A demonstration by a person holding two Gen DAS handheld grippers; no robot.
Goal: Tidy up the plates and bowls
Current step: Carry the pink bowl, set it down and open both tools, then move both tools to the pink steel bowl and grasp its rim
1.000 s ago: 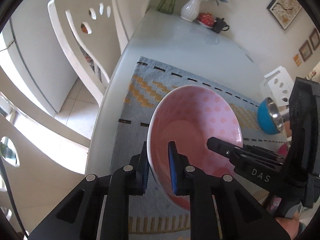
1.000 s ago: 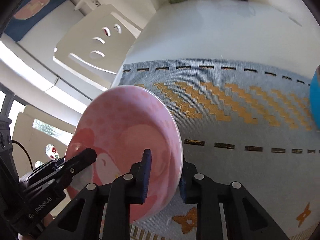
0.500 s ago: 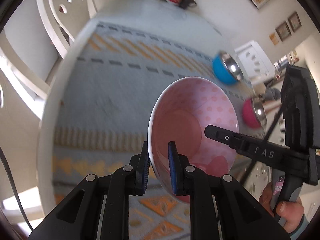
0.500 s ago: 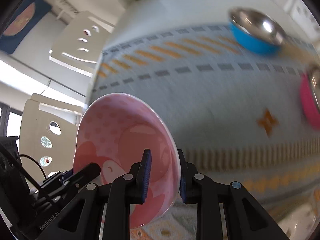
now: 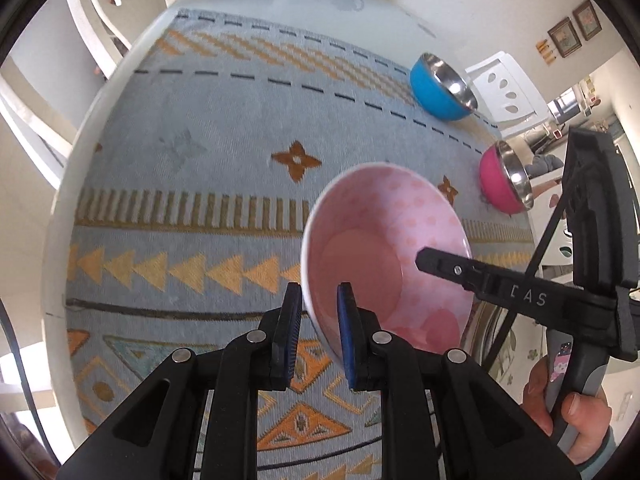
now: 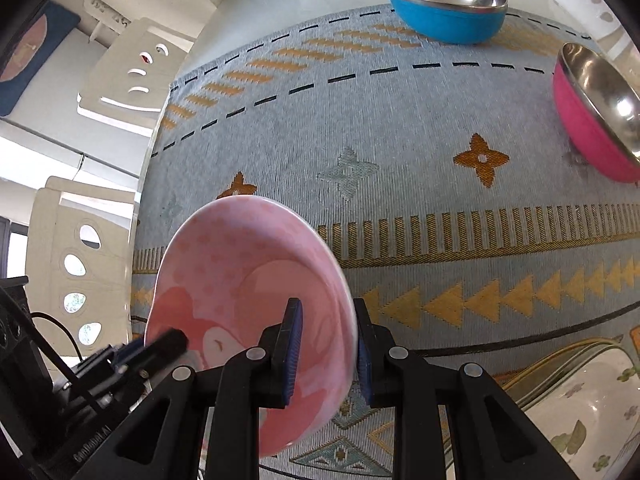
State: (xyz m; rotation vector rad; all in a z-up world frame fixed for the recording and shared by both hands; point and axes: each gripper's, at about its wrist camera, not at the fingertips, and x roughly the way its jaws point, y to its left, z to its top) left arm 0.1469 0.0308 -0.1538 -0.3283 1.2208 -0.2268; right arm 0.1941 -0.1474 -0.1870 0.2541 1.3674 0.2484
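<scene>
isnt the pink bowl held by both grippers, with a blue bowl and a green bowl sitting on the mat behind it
Nearly. Both the left gripper and the right gripper have their jaws shut on the pink bowl, and the blue bowl sits on the mat. The second bowl is magenta, not green, as the right wrist view shows.

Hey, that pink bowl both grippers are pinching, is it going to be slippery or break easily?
The pink bowl looks glazed and glossy, so probably slippery. It seems rigid, keeping its shape with the left gripper and right gripper each pinching its thin rim. It looks ceramic, so likely fragile if dropped.
</scene>
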